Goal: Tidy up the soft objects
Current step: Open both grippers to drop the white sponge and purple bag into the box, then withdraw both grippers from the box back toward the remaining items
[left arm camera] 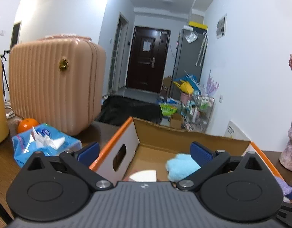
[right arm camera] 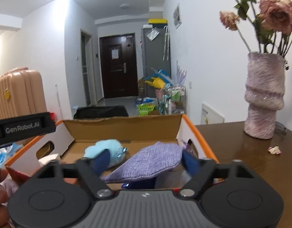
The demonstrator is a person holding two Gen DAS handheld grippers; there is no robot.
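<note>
An open cardboard box (left arm camera: pixel 165 131) with orange edges stands on the brown table, right in front of both grippers. A light blue plush toy (left arm camera: pixel 181 166) lies inside it, also seen in the right wrist view (right arm camera: pixel 108 149). My left gripper (left arm camera: pixel 144 152) is open over the box's left part, with nothing between its fingers. My right gripper (right arm camera: pixel 146 161) is open too. A blurred purple woven cloth (right arm camera: pixel 151 161) hangs between its blue fingers (right arm camera: pixel 190 161) over the box (right arm camera: pixel 127 127), not pinched.
A pink ribbed suitcase (left arm camera: pixel 56 83), a blue tissue pack (left arm camera: pixel 43 142) and an orange (left arm camera: pixel 27 124) stand left of the box. A fuzzy pink vase of dried roses (right arm camera: pixel 263 98) and a fallen petal (right arm camera: pixel 274 149) are on the right.
</note>
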